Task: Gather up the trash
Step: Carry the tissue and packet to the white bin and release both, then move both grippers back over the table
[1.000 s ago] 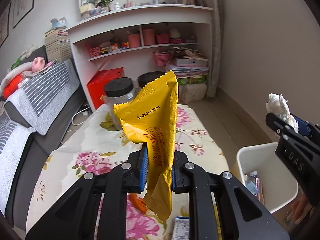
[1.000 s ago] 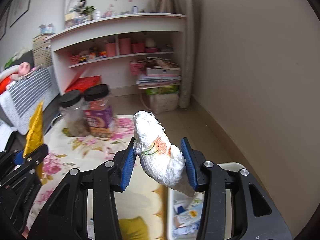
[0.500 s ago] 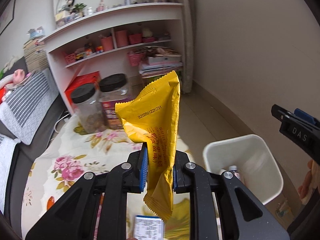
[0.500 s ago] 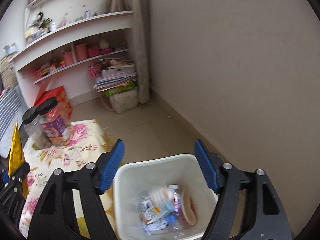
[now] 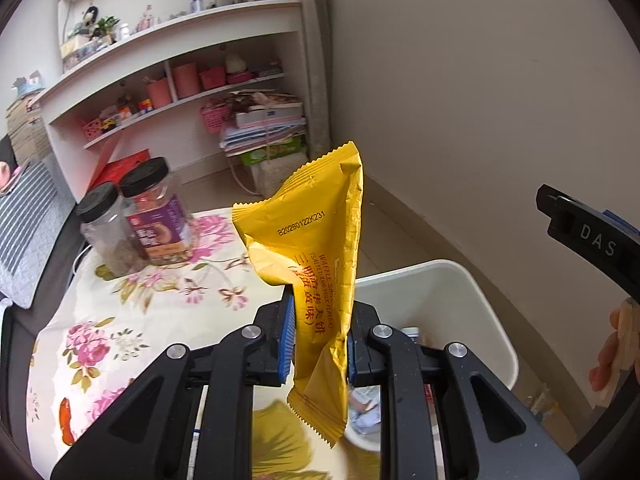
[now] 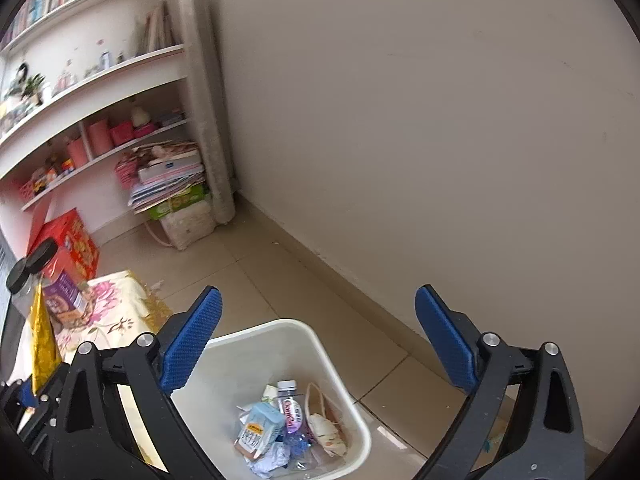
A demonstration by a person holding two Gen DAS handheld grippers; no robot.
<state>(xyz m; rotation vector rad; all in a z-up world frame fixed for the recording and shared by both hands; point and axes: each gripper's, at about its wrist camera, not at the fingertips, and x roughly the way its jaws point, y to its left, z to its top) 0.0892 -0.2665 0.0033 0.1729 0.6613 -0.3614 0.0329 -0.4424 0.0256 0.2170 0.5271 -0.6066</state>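
Note:
My left gripper is shut on a yellow snack wrapper, which stands upright between the blue pads, at the near left rim of the white trash bin. My right gripper hangs over the bin. Its jaws are opening wide and nothing is between them. Inside the bin lie a crumpled white tissue wad, a small bottle and other scraps. The wrapper also shows at the left edge of the right wrist view. One finger of the right gripper reaches in from the right in the left wrist view.
The bin stands on a tiled floor between a beige wall and a low table with a floral cloth. Two black-lidded jars stand at the table's far end. A white shelf unit and a red box are behind.
The right gripper let go of the white tissue wad, which now lies in the bin, and its jaws spread wide. Both grippers swung right toward the bin, the left keeping the wrapper.

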